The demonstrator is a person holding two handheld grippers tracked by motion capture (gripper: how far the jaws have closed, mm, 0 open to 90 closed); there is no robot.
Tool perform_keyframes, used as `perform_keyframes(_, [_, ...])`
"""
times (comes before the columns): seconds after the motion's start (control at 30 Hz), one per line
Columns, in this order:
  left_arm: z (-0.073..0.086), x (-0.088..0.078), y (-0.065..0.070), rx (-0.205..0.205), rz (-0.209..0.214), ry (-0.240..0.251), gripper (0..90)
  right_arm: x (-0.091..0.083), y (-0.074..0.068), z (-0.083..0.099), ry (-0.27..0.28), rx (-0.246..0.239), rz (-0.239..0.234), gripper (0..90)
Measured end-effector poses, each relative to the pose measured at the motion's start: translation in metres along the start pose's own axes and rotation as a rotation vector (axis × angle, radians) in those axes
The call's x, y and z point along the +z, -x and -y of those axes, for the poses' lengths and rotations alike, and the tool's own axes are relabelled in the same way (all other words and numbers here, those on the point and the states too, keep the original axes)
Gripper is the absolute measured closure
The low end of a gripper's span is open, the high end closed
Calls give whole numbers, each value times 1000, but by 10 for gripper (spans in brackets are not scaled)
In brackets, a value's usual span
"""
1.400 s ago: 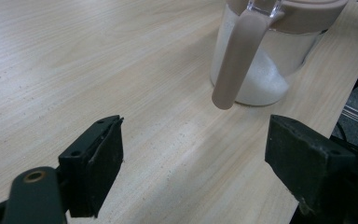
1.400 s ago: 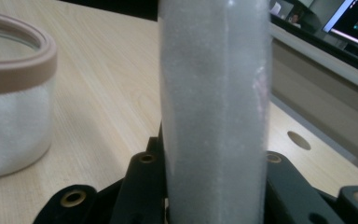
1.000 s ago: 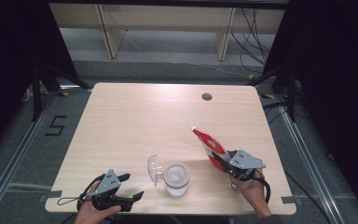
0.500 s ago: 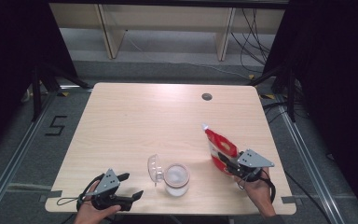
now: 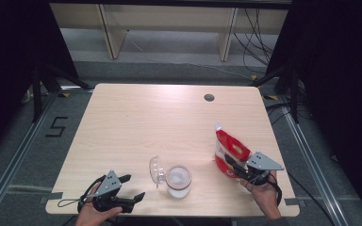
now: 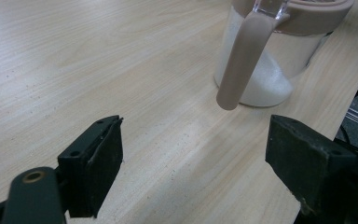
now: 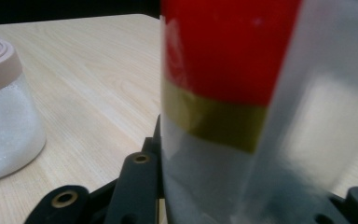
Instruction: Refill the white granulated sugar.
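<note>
While blurry, one jar (image 5: pixel 178 180), one pouch (image 5: pixel 229 152).

The table (image 5: pixel 136 122) looks like pale matt wood grain. On it, the jar (image 5: pixel 178 181) is clear glossy plastic; beside it, the pouch (image 5: pixel 229 151) is shiny red film.

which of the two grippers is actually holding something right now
The right gripper, shut on the red and white plastic pouch. The left gripper sits open on the wooden table, holding nothing.

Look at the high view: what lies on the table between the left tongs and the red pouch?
The clear jar of white powder, its flip lid open, sits between the left tongs and the red pouch.
</note>
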State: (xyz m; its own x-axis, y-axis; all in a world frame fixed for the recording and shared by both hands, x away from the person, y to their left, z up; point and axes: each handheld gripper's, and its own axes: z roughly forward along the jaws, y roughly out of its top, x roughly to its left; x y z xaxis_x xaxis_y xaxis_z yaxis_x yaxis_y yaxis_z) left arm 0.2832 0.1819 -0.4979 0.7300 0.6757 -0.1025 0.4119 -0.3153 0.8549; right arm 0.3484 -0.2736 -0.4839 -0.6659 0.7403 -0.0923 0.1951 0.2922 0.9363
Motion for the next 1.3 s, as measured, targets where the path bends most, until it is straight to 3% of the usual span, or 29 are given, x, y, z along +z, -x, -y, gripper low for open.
perform_keyframes(0.03, [0, 1, 1, -9, 1, 7, 183, -1, -1, 1, 9, 40, 6, 681])
perform_keyframes(0.07, [0, 0, 0, -1, 2, 2, 183, -3, -1, 2, 19, 50, 34, 677])
perform_keyframes(0.1, [-1, 0, 0, 0, 2, 2, 183, -7, 0, 2, -3, 50, 25, 673])
perform_keyframes(0.13, [-1, 0, 0, 4, 0, -1, 183, -8, -1, 2, 9, 72, 27, 670])
perform_keyframes(0.23, [-1, 0, 0, 4, -5, -7, 183, -12, -3, 2, -10, 72, 26, 644])
perform_keyframes(0.27, [-1, 0, 0, 4, -7, -7, 183, -12, -3, 1, 9, 49, 44, 636])
perform_keyframes(0.3, [-1, 0, 0, 4, -8, -6, 183, -13, -4, 1, -4, 69, 33, 627])
perform_keyframes(0.4, [-1, 1, -1, -3, -6, -2, 182, -17, -7, 2, -16, 131, 56, 552])
perform_keyframes(0.43, [-1, 2, -1, 2, -6, -2, 183, -17, -4, 3, -11, 104, 40, 522])
perform_keyframes(0.47, [-1, 2, 0, -8, -3, 3, 183, -18, -4, 3, -15, 114, 51, 491])
perform_keyframes(0.5, [-2, 1, 0, 4, -9, -6, 182, -20, -7, 3, -23, 152, 55, 468])
perform_keyframes(0.57, [-2, 0, -1, 27, -6, -6, 182, -24, -8, 3, -3, 154, 62, 435])
perform_keyframes(0.63, [-2, 1, 0, -5, -10, -4, 182, -29, -11, 2, -11, 161, 80, 402])
perform_keyframes(0.7, [-2, 1, -1, 2, -9, -3, 181, -34, -14, 2, -25, 181, 94, 377])
perform_keyframes(0.73, [-1, 1, 0, -7, -6, -1, 182, -34, -13, 3, -4, 166, 76, 377])
perform_keyframes(0.8, [-2, 1, -1, 0, -6, -2, 182, -39, -15, 4, 11, 181, 89, 373])
perform_keyframes(0.87, [-2, 1, -2, 17, -1, -1, 182, -42, -15, 5, -7, 166, 92, 387])
perform_keyframes(0.9, [-3, 1, -2, 14, -1, -1, 182, -44, -17, 5, -34, 183, 104, 386])
perform_keyframes(0.93, [-3, 0, -2, 17, -1, 1, 182, -45, -17, 6, -36, 176, 111, 376])
perform_keyframes(0.97, [-2, 1, 0, -8, -2, 0, 183, -46, -16, 6, -36, 179, 98, 377])
perform_keyframes(1.0, [-2, 1, 0, 0, -3, -4, 184, -47, -15, 6, -40, 180, 92, 375])
perform_keyframes(1.1, [-3, 2, 1, -12, -4, 0, 185, -50, -14, 6, -18, 154, 116, 374])
perform_keyframes(1.2, [-3, 1, 0, -2, -2, -7, 185, -54, -14, 7, -41, 164, 105, 370])
perform_keyframes(1.23, [-3, 1, -1, 8, 2, -5, 186, -57, -15, 7, -48, 193, 115, 367])
perform_keyframes(1.3, [-3, 1, 0, -17, -2, -2, 186, -59, -17, 10, -53, 206, 130, 360])
